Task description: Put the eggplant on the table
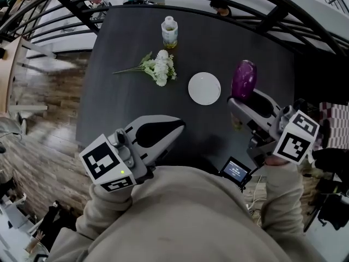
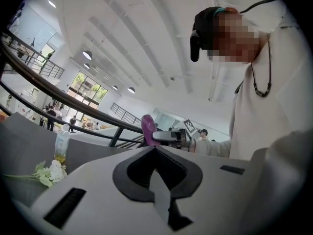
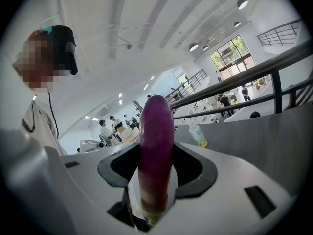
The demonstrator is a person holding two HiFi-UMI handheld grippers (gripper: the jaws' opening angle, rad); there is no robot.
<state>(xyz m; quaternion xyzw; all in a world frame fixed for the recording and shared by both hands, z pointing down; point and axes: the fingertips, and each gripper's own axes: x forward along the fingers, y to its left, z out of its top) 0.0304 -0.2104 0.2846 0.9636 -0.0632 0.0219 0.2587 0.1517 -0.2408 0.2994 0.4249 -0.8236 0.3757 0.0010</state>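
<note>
The purple eggplant (image 1: 244, 79) stands upright over the right side of the dark table (image 1: 120, 102), beside the white plate (image 1: 204, 88). My right gripper (image 1: 238, 107) is shut on its lower part. In the right gripper view the eggplant (image 3: 156, 126) rises between the jaws of that gripper (image 3: 155, 156), stem end down. My left gripper (image 1: 175, 126) hovers over the table's near edge, shut and empty. In the left gripper view its jaws (image 2: 155, 149) meet at the tip, with the eggplant (image 2: 147, 128) and the right gripper (image 2: 168, 136) beyond.
A bunch of white flowers (image 1: 159, 67) lies left of the plate. A small bottle (image 1: 169, 32) stands at the far side. A curved black railing (image 1: 229, 1) runs behind the table. A small screen device (image 1: 235, 171) sits near my body.
</note>
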